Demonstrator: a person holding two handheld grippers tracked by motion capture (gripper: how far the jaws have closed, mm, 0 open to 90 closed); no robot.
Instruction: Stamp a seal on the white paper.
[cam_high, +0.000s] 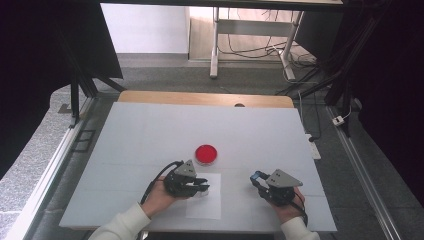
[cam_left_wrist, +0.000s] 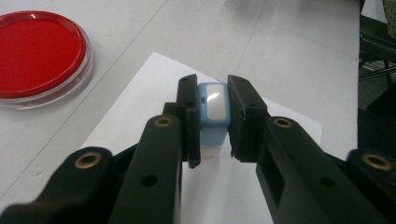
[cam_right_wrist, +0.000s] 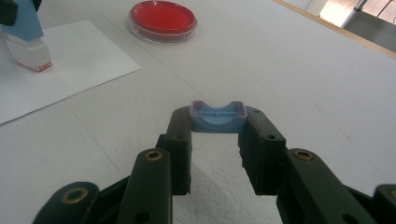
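1. Two grippers rest low over the table (cam_high: 125, 145), well apart.
2. Left gripper (cam_left_wrist: 214, 114) clamps a blue stamp body (cam_left_wrist: 213, 109), standing on white paper (cam_left_wrist: 154, 79) directly beneath.
3. Right gripper (cam_right_wrist: 217, 122) pinches a blue cap (cam_right_wrist: 217, 116) at its tips.
4. Red petri dish (cam_left_wrist: 35, 51) lies ahead-left of the left gripper.

One overhead camera, two riding on the grippers.
The high view looks forward and down over the whole table (cam_high: 150, 130); both gripper views skim low along their jaws, sharing the red dish (cam_left_wrist: 35, 53) and white paper (cam_right_wrist: 70, 60).
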